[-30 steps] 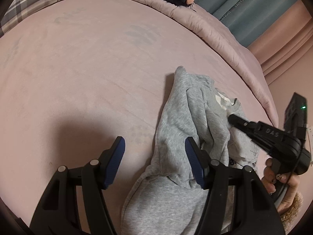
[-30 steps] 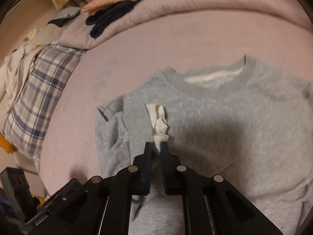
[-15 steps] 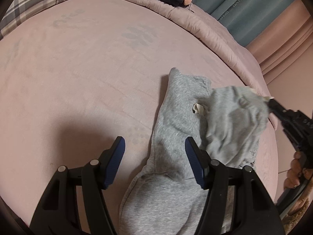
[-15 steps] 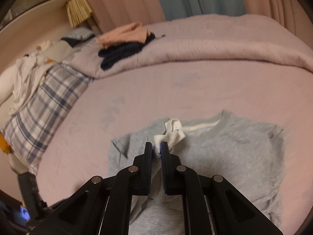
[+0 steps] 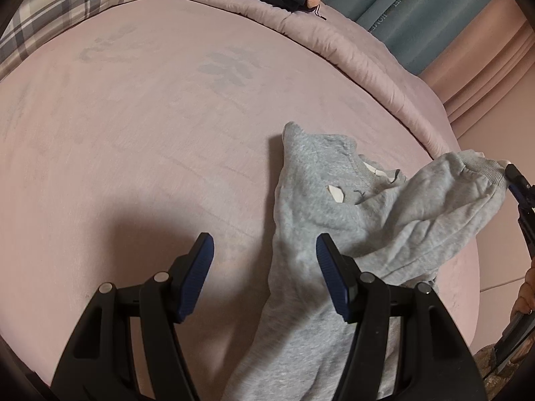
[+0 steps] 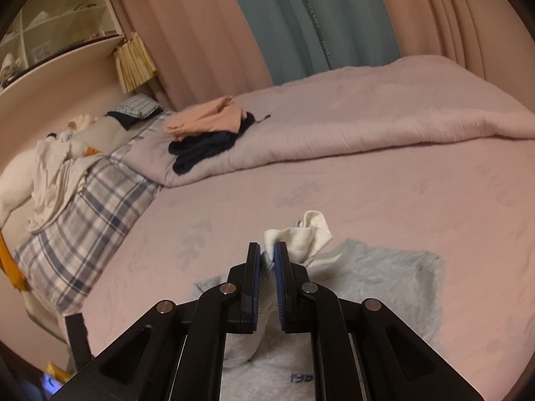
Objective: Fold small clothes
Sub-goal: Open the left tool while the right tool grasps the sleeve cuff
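Since a second ago your right gripper, clenched on the grey sweatshirt's cuff, has lifted its sleeve off the bed; your released left gripper hovers nearer the body, which stretches away lengthwise.

- Grey sweatshirt: soft fleecy knit, matt, with a ribbed cuff.
- Pink bedsheet: smooth matt cloth with a faint leaf print.
- Quilt at twelve o'clock: puffy, crinkled fabric.
- Left gripper: black matt plastic, ridged blue pads, shiny metal pins.
- Plaid pillow: woven cloth.
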Motion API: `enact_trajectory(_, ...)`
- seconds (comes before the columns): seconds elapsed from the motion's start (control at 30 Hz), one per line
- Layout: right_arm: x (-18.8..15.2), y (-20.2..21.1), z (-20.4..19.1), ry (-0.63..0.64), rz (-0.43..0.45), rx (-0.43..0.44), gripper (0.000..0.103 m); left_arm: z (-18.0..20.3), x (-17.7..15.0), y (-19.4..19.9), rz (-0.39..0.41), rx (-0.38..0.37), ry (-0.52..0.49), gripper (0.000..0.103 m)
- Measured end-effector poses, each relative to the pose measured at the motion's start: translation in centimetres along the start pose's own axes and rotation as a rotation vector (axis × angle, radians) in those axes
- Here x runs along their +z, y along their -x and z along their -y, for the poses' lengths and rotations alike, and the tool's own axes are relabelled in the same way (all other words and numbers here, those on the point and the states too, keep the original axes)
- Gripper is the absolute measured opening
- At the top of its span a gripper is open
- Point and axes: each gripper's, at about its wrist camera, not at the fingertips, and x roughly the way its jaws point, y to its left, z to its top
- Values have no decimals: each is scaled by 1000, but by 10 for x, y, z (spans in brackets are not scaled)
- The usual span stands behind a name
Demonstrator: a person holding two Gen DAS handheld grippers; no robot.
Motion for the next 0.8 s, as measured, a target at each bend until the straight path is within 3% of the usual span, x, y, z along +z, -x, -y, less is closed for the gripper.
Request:
enact_trajectory(0.33,17,20,0,54,77,12,10,12,17,-23,-49,11,-37,56)
enact_trajectory(0.47,1,15,25,28,42,-34,10,19,15,-41,-87,21,-64,49)
enact_trajectory(0.8,-51,9,99,-124,-95,-127,10,27,11,-73,-148,73,-94,49)
